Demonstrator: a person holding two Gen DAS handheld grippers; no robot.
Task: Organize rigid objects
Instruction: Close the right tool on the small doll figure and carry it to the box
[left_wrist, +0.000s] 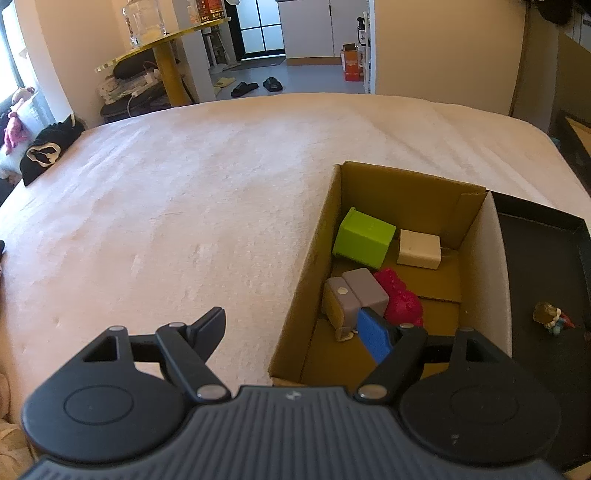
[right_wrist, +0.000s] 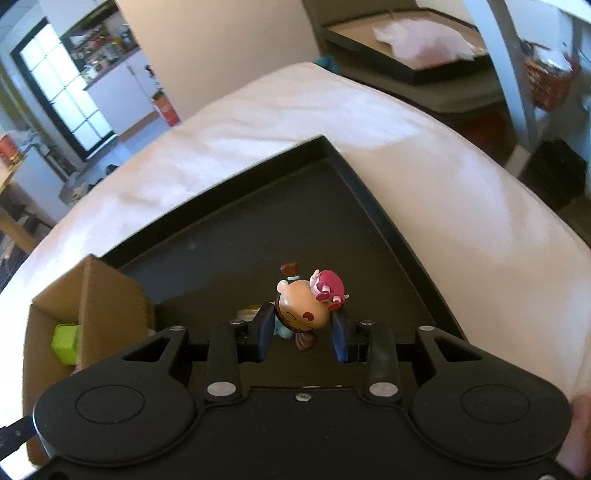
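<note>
Figurine (right_wrist: 301, 308) head-forward between clamped right tool (right_wrist: 303, 338) pads; left tool (left_wrist: 295, 328) wide.

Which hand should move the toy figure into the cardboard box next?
Right. The right gripper is already shut on the toy figure above the black tray, beside the cardboard box. The left gripper is open and holds nothing.
</note>
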